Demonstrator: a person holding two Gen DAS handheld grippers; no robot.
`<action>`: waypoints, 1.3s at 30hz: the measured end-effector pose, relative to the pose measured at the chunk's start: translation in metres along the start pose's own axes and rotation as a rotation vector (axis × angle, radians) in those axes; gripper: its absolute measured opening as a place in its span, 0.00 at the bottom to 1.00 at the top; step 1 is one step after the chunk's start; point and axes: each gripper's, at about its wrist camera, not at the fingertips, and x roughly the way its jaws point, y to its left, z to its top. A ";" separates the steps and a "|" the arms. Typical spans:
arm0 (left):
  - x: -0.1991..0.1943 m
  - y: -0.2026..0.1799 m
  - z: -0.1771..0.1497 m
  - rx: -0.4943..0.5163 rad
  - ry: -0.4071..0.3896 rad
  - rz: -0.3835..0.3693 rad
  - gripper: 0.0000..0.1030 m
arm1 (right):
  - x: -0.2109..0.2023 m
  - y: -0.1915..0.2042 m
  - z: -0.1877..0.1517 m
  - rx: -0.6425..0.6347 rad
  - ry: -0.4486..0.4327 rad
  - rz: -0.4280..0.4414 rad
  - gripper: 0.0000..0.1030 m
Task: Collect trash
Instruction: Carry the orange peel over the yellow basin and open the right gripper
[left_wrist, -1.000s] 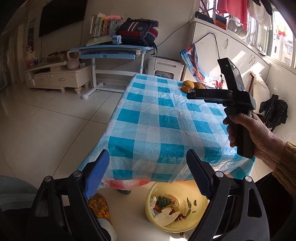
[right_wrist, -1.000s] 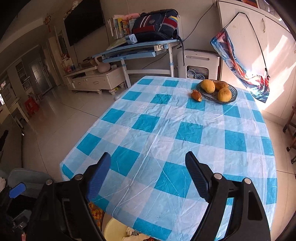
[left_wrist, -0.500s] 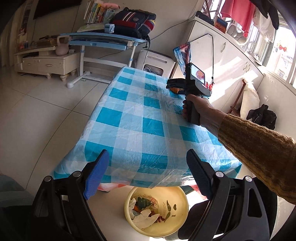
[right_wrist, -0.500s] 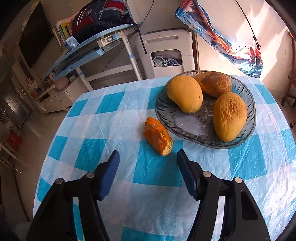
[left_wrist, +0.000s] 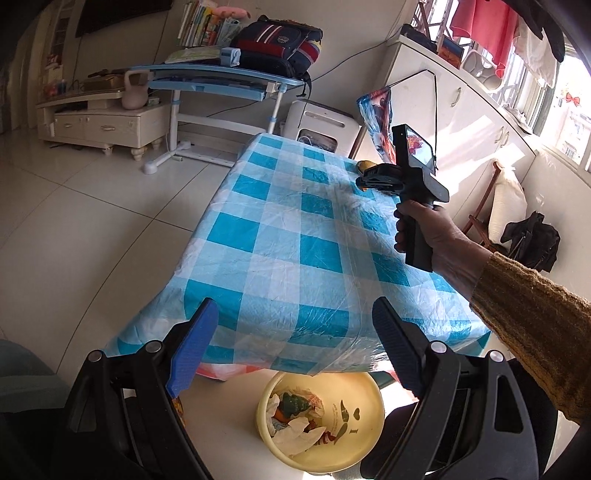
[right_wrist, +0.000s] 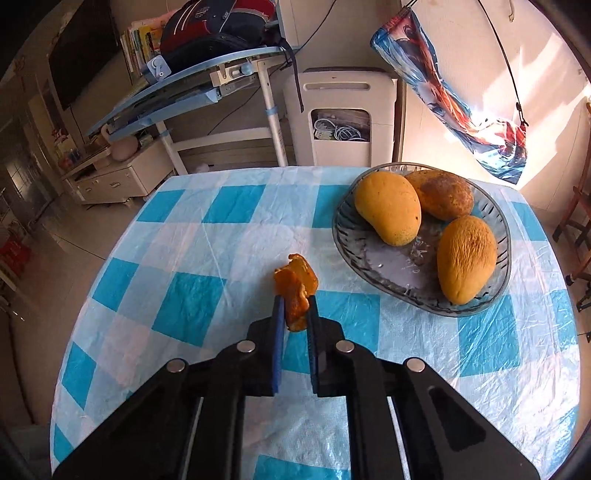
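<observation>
Pinching a piece of orange peel (right_wrist: 295, 291) between the blue pads of the right gripper (right_wrist: 295, 314), jaws just closed tight onto it, peel standing up past the fingertips, over the checked tablecloth (right_wrist: 192, 295) toward the far half of the table. Just to the right of the peel, near the far right corner of the table: a grey glass dish (right_wrist: 354, 254) bearing three mangoes, one smooth and yellow (right_wrist: 388, 208), one brown-blotched at the back (right_wrist: 441, 194), one wrinkled at the near rim (right_wrist: 465, 258). Seen from the left wrist view: right gripper (left_wrist: 373, 177) reaching out over the far right part of the table, gripped at its handle by a hand (left_wrist: 428, 236) emerging from a mustard knitted sleeve (left_wrist: 532, 314). Left gripper (left_wrist: 291, 347) released, jaws standing wide apart with nothing between them, held off the near edge of the table and angled downward. Below that near edge, on the tiled floor: a yellow basin (left_wrist: 354, 424) containing crumpled white tissue and coloured scraps. Beyond the far edge of the table: a blue desk (left_wrist: 214, 81) carrying a dark backpack (left_wrist: 280, 48) and books, and a white appliance (left_wrist: 321, 122) against the wall.
</observation>
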 end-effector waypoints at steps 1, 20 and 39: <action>-0.001 0.000 0.000 0.002 -0.003 0.004 0.80 | -0.007 0.004 -0.006 -0.010 -0.001 0.014 0.05; -0.017 -0.011 -0.003 0.104 -0.113 0.151 0.80 | -0.172 0.056 -0.166 -0.094 0.057 0.351 0.04; -0.031 -0.013 -0.032 0.182 -0.075 0.211 0.89 | -0.199 0.064 -0.266 -0.078 0.029 0.054 0.81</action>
